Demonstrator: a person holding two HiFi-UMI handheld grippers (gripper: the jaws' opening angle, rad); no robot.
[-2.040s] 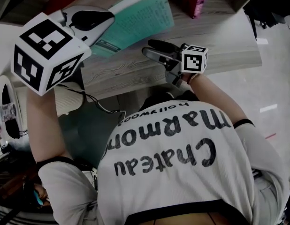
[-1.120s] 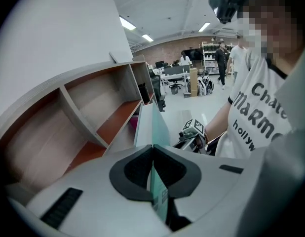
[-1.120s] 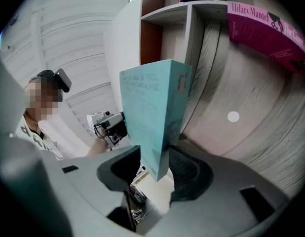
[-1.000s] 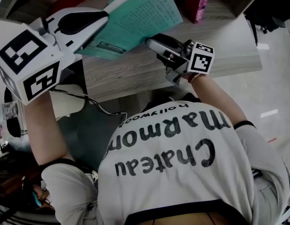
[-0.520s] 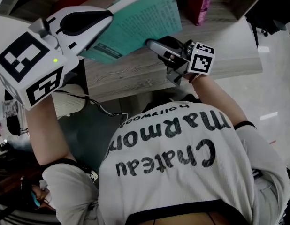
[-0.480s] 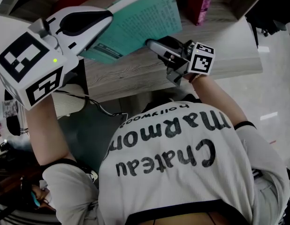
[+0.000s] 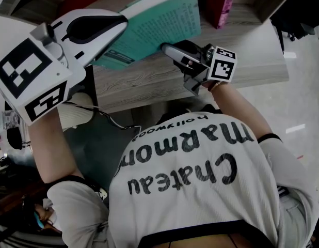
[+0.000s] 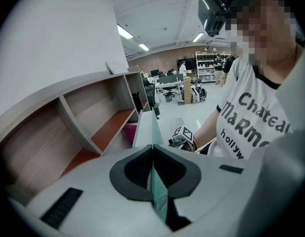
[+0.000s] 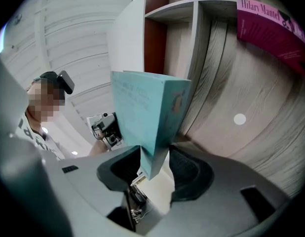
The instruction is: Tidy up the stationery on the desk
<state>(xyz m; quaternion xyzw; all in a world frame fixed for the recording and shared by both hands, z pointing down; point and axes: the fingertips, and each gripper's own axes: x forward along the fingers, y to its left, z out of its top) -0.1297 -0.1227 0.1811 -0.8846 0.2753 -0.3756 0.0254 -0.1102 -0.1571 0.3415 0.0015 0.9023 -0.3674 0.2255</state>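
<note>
A: Teal thin paperback book [image 7: 159, 19], head view: location?
B: Raised above the pale wood-grain desk [image 7: 149, 81], one edge in the left gripper [image 7: 121, 22], lower corner at the right gripper [image 7: 167, 49].
A: Left gripper view?
B: Jaws clamped tight on the book's edge.
A: Right gripper view?
B: Jaws apart, just been opening; the book's corner stands between them, not clamped.

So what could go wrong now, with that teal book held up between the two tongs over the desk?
1. The right tongs have just been opening, with a corner of the teal book between them. So probably only the left tongs, pinching one edge, carry it, and it might sag or slip onto the desk.
2. Swinging it toward the shelf could bump the pink book.
</note>
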